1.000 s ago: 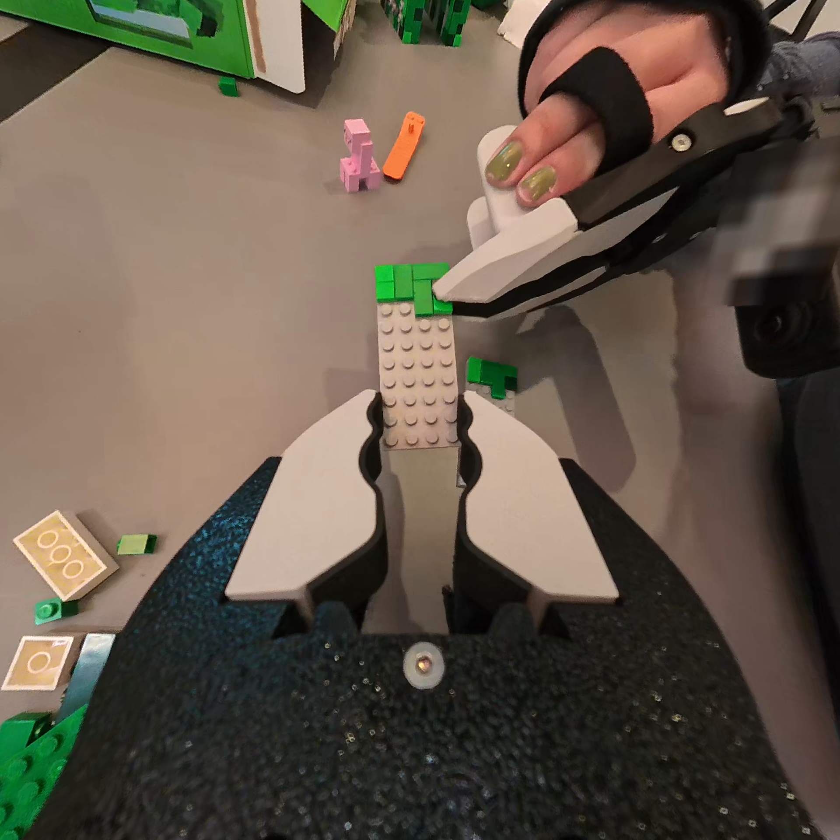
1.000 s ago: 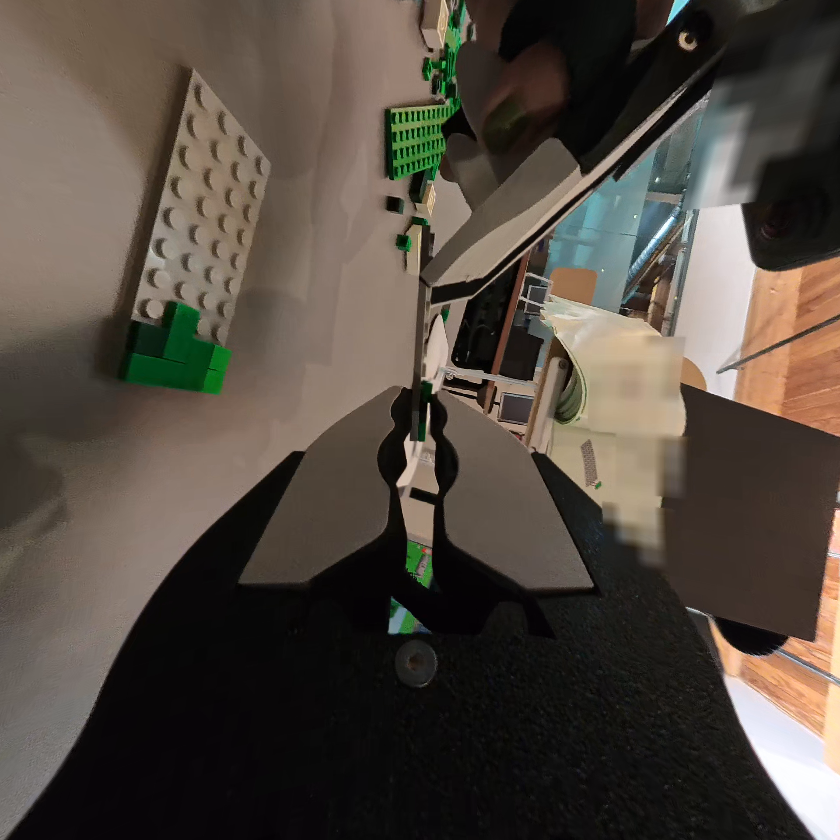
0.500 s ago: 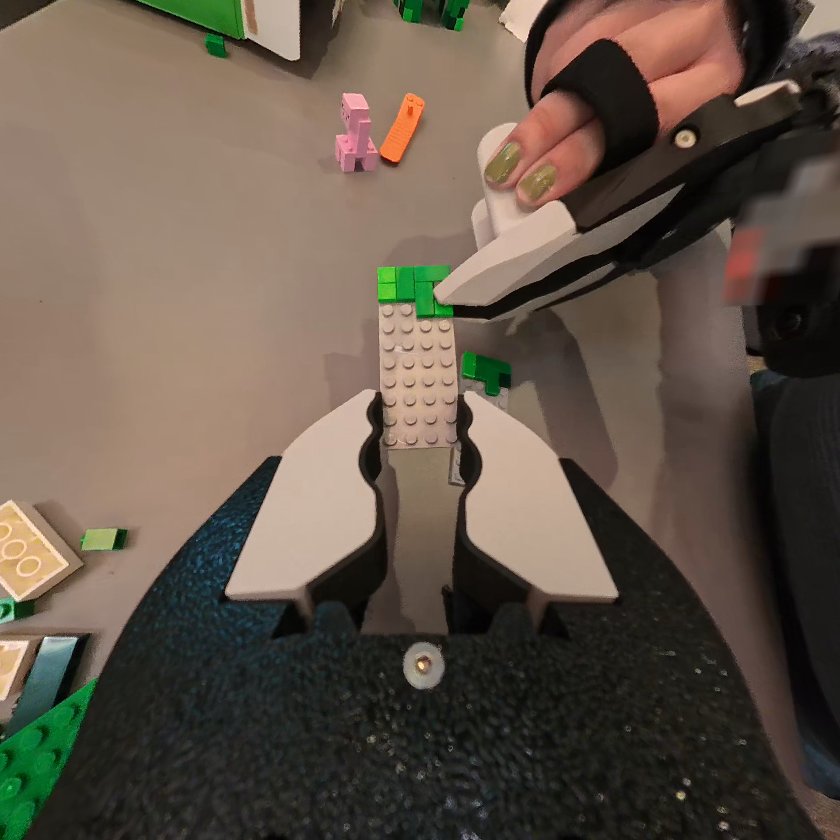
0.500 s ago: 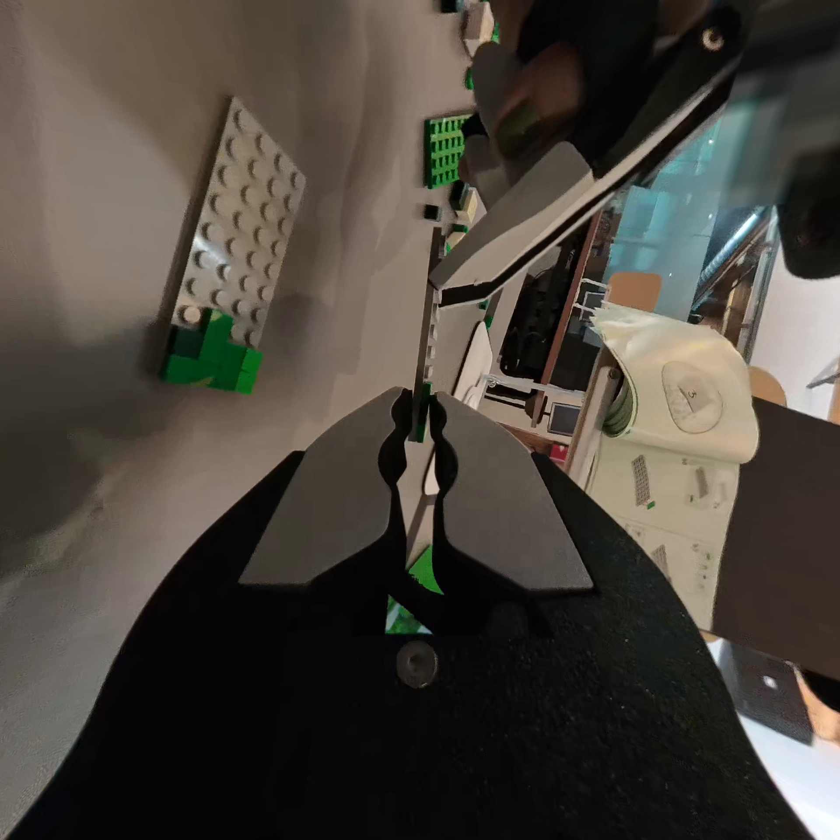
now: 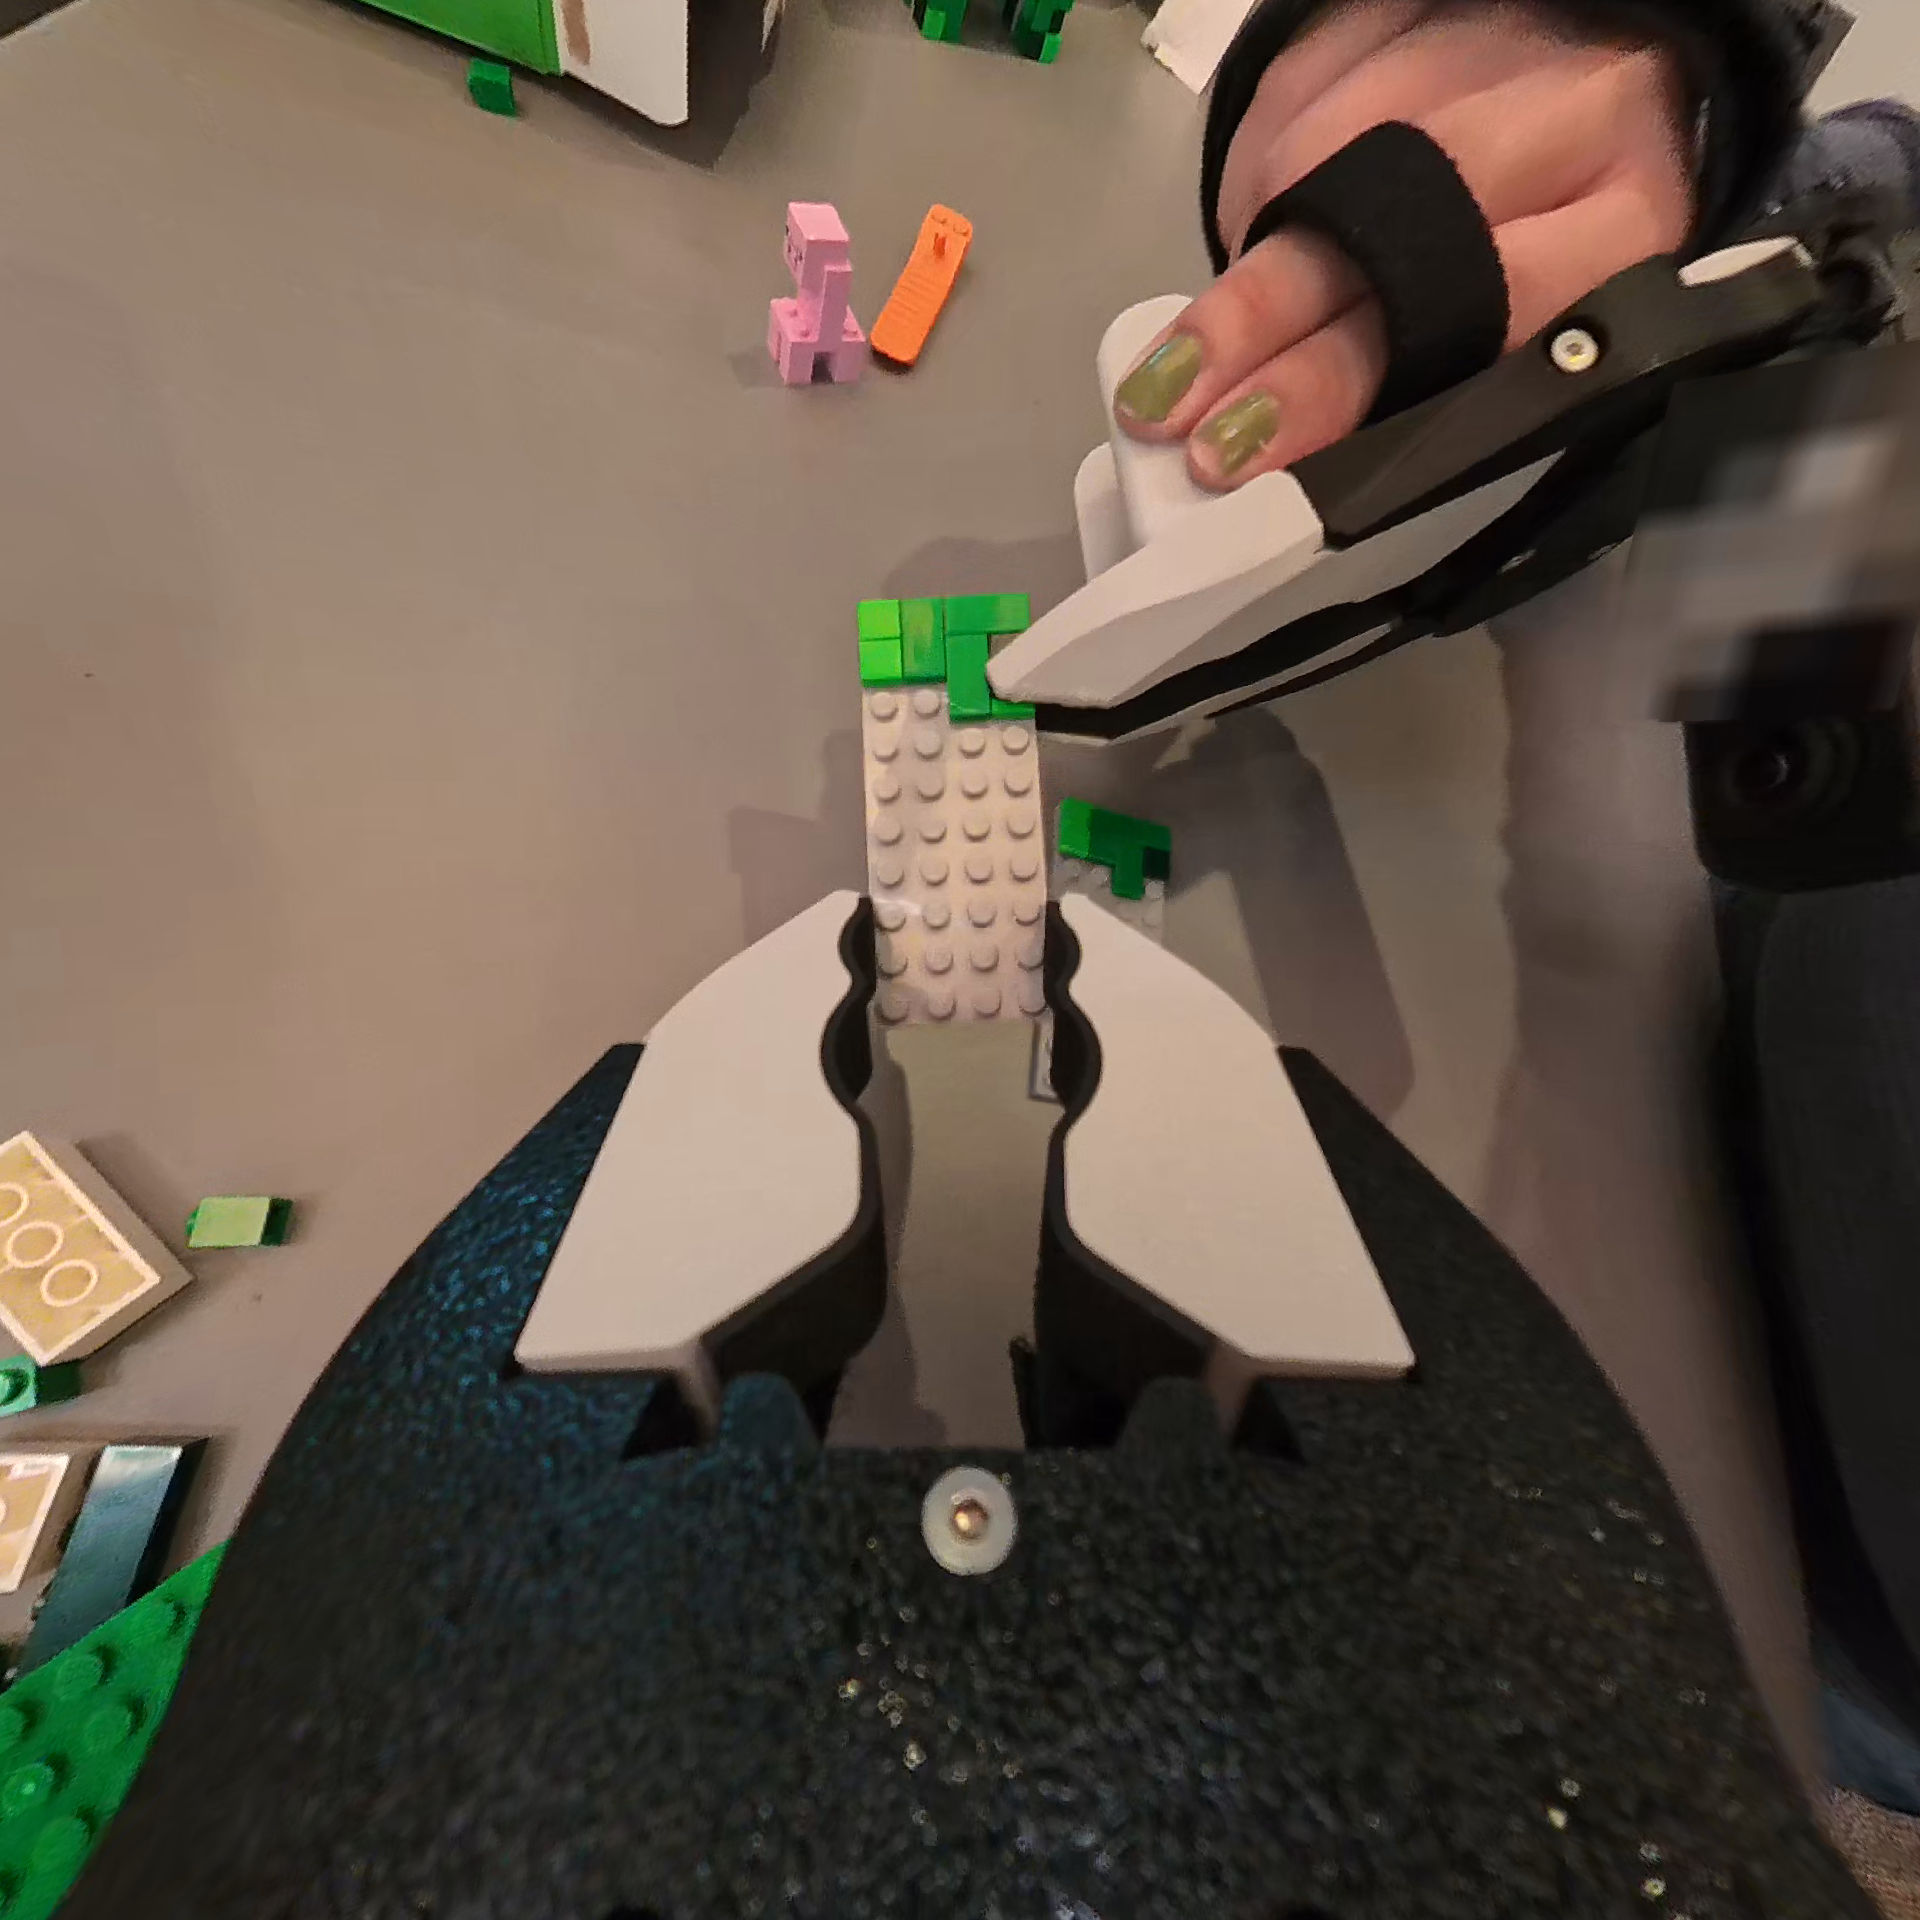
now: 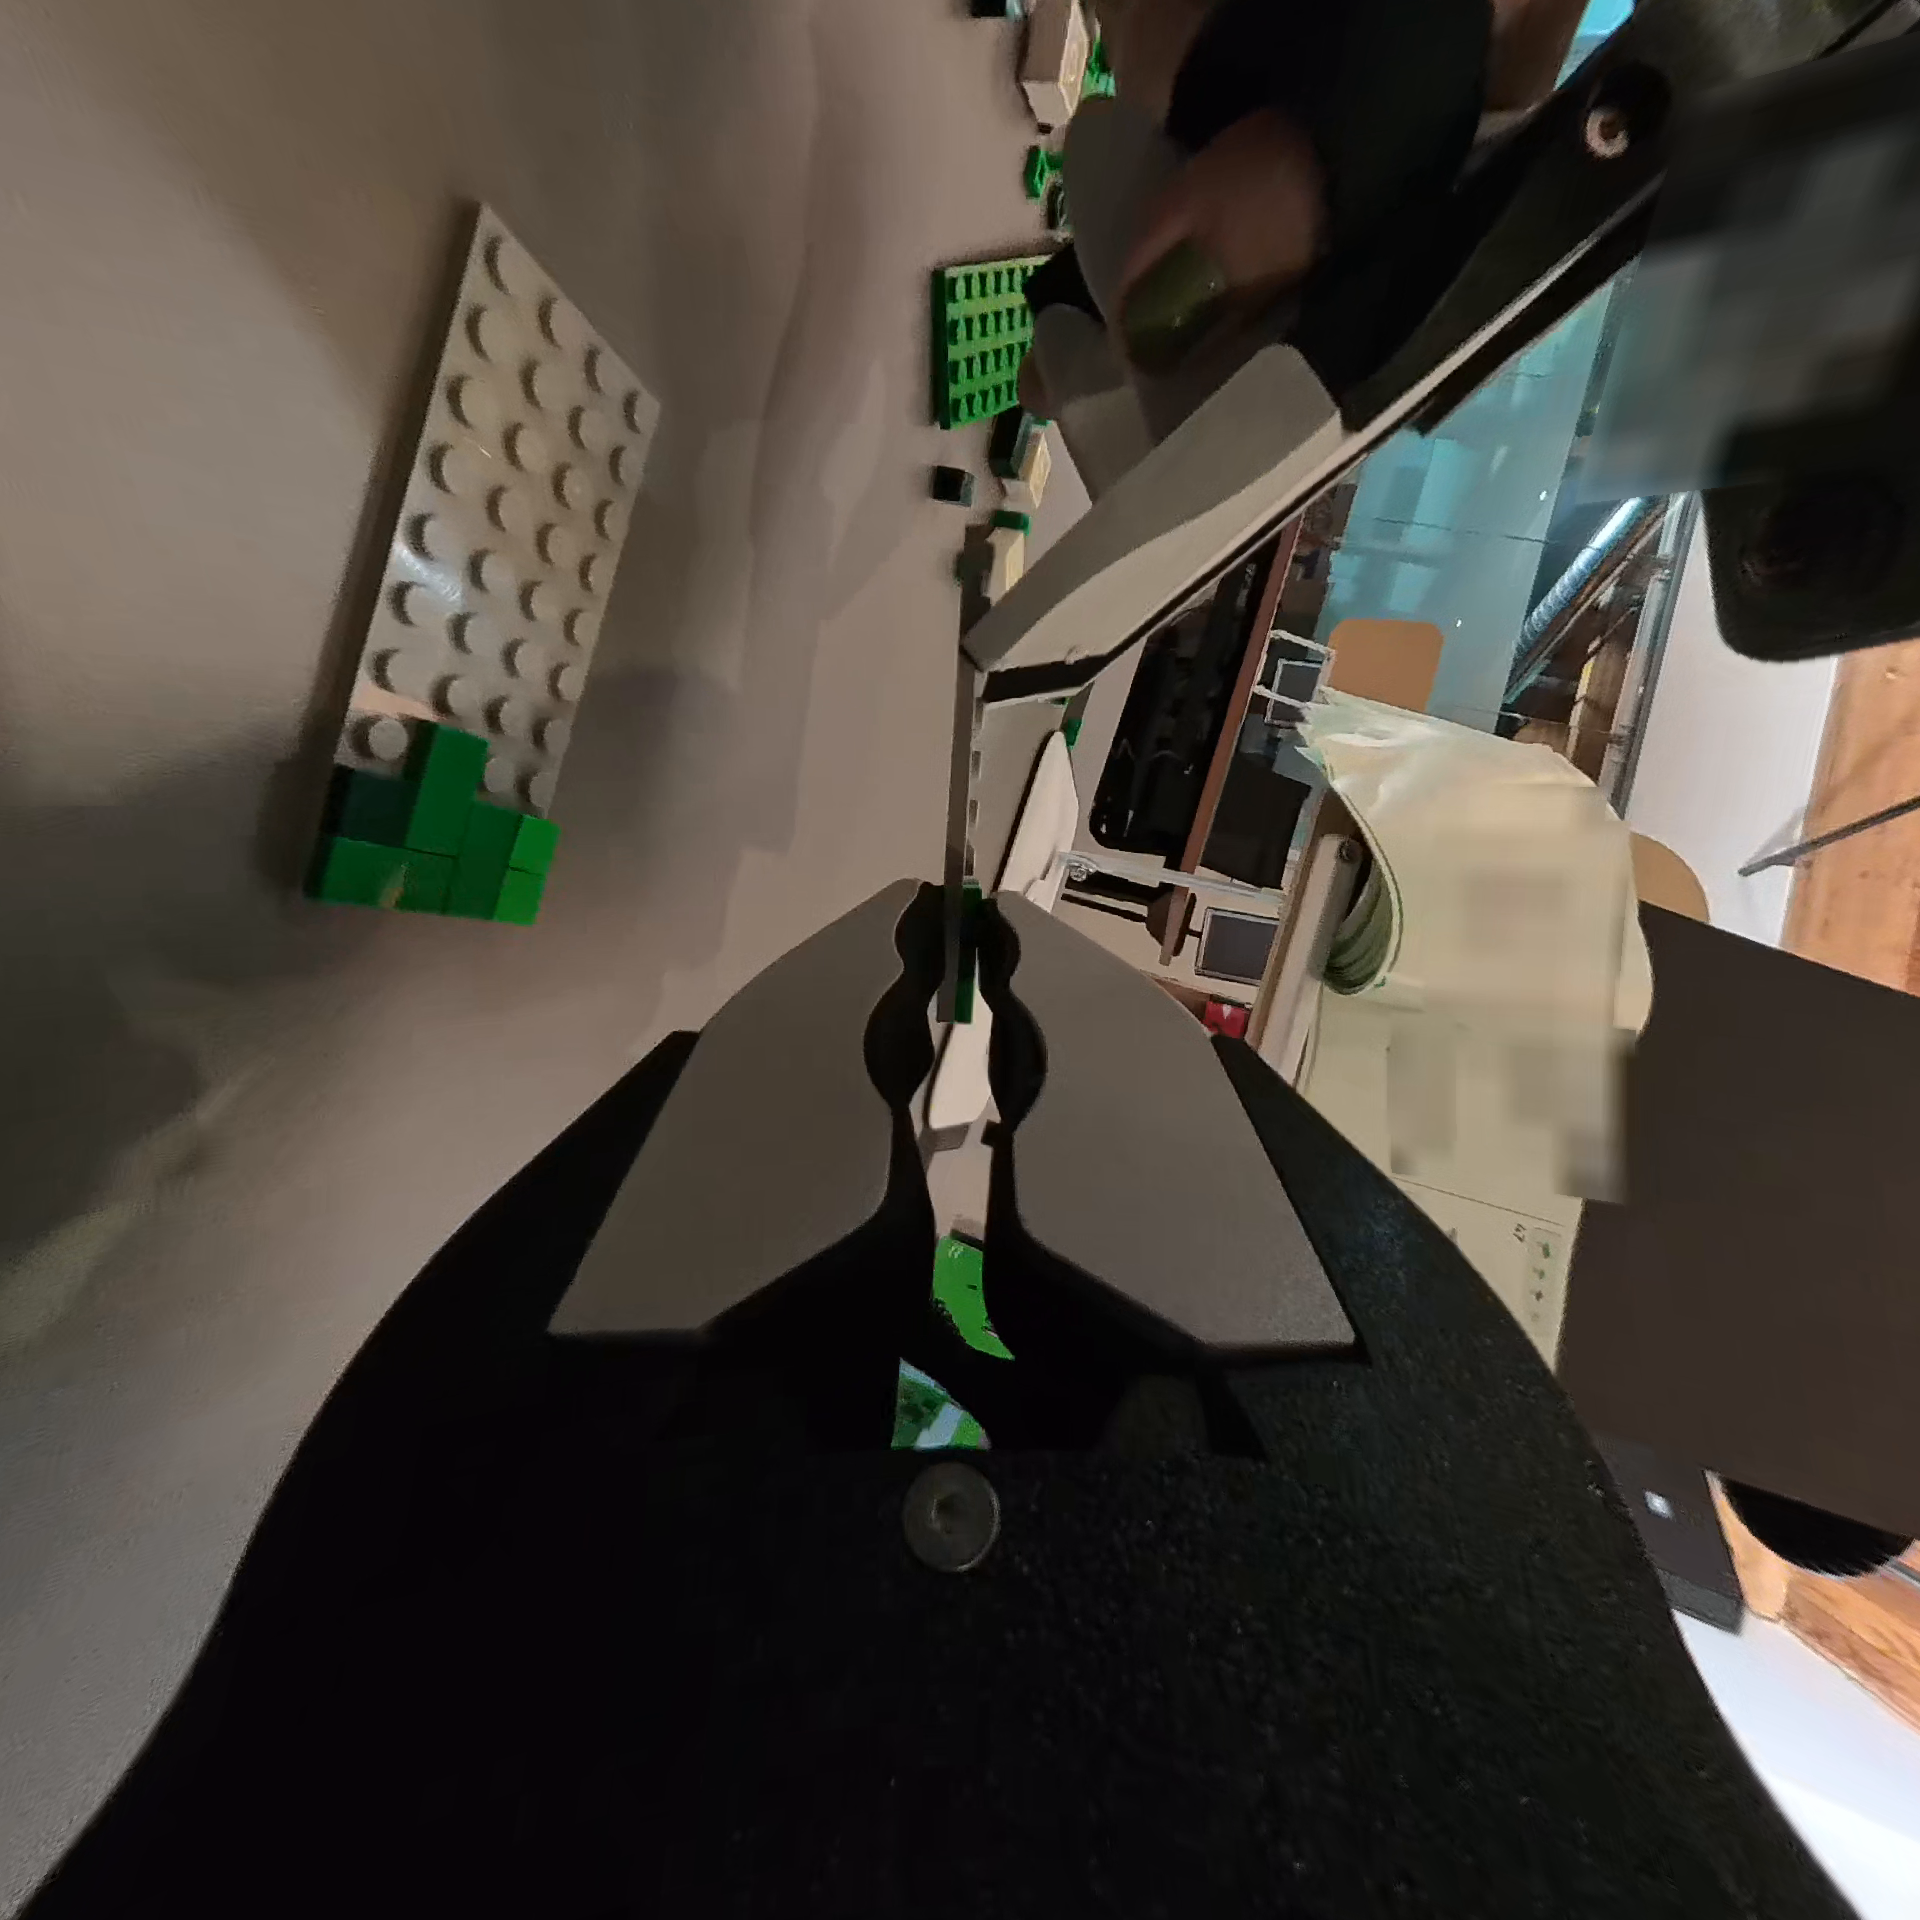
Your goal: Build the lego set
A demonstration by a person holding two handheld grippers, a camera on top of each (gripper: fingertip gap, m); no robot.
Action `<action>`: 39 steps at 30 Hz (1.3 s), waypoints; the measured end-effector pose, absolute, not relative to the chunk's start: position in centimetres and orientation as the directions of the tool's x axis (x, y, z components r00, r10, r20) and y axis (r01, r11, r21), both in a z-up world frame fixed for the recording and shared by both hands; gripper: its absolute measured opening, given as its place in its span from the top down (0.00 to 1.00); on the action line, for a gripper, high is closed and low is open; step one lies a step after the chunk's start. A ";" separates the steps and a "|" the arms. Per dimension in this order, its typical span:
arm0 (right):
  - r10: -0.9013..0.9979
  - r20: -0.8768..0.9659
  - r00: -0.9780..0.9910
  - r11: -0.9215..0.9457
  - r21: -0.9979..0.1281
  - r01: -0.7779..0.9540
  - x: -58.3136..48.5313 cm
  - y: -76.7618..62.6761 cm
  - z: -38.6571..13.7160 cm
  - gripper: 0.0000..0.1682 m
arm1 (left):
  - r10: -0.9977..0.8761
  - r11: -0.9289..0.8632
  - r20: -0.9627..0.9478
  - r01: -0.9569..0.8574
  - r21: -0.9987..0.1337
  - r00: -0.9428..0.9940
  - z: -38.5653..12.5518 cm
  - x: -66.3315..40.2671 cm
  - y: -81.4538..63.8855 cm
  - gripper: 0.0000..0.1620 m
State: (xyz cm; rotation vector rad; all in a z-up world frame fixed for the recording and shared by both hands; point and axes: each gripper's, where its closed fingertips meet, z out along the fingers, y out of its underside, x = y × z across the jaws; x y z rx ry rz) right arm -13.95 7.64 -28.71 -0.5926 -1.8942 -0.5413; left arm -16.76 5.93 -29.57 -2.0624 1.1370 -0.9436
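Observation:
In the left wrist view my left gripper (image 5: 956, 925) is shut on the near end of a long grey studded plate (image 5: 951, 831) and holds it above the table. Green tiles (image 5: 940, 649) cover the plate's far end. My right gripper (image 5: 1013, 691) comes in from the right and is shut on the far right corner, over a green tile. In the right wrist view my right gripper (image 6: 956, 914) clamps that plate edge-on, with a green tile against it. The left gripper (image 6: 1023, 655) shows beyond. A second grey plate (image 6: 499, 499) with green tiles (image 6: 436, 831) lies on the table.
The second plate also shows under the held one in the left wrist view (image 5: 1117, 852). A pink figure (image 5: 816, 301) and an orange separator tool (image 5: 923, 286) lie farther off. Tan tiles (image 5: 62, 1247), a small green tile (image 5: 239, 1221) and a green baseplate (image 5: 73, 1714) sit at the left. An open booklet (image 6: 1475, 935) lies at the right.
Both grippers keep their hold on the grey plate. The pair has drifted a little over the table, so the loose pieces at the left have slid toward the frame edge.

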 end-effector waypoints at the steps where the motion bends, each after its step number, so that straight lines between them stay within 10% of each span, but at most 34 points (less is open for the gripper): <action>1: 0.166 0.922 -0.349 0.778 0.095 0.621 -14.0 7.6 -29.1 0.96 | -0.877 -0.452 0.285 -0.466 -0.760 0.386 -29.9 -16.9 6.0 0.81; 6: 0.485 0.837 -0.254 0.742 -0.241 0.626 -13.3 6.7 -30.7 0.80 | -0.927 -0.331 0.153 -0.557 -0.762 0.343 -31.2 -17.1 6.2 0.81; 11: 0.937 0.339 -0.079 0.319 -0.745 0.585 -12.7 5.9 -31.4 0.64 | -0.974 -0.126 -0.027 -0.645 -0.753 0.223 -32.2 -17.2 5.9 0.81; 21: 0.982 0.176 0.064 0.122 -0.864 0.489 -13.0 8.5 -30.9 0.63 | -0.976 -0.124 -0.048 -0.723 -0.679 0.212 -34.3 -18.0 6.6 0.81; 31: 0.878 0.368 0.307 0.262 -0.905 0.335 -11.6 10.8 -27.0 0.68 | -0.896 -0.183 -0.117 -0.597 -0.781 0.428 -30.1 -19.5 5.3 0.55; 39: 0.982 0.178 0.065 0.140 -0.912 0.386 -21.5 11.0 -24.9 0.81 | -0.252 -0.174 -0.177 -0.225 -0.959 0.951 -24.7 -40.2 8.9 0.63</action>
